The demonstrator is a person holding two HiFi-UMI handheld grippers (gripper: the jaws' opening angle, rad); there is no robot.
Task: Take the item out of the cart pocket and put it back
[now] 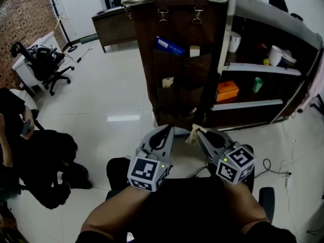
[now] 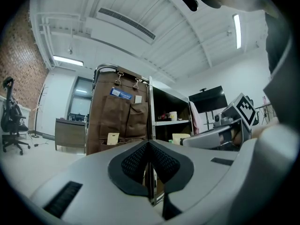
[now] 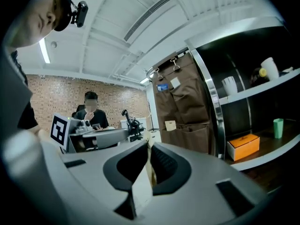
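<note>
A brown fabric pocket organiser [image 1: 174,59] hangs by clips on the end of a cart [image 1: 263,14]. Its pockets hold a blue item [image 1: 168,46] and cream cards [image 1: 194,50]; one more cream card [image 1: 167,82] sits lower down. My right gripper [image 1: 198,132] is low in front of the cart, shut on a thin cream packet [image 1: 192,135]. In the right gripper view the packet [image 3: 140,184] stands edge-on between the pads. My left gripper [image 1: 169,130] hovers beside it on the left, jaws pressed together with nothing in them [image 2: 149,146].
The cart's shelves hold an orange box [image 1: 227,90], a green cup [image 1: 257,84] and white cups [image 1: 234,42]. A person in black [image 1: 35,161] sits at the left. An office chair [image 1: 43,62] stands at the far left. Cables [image 1: 271,168] lie on the floor at the right.
</note>
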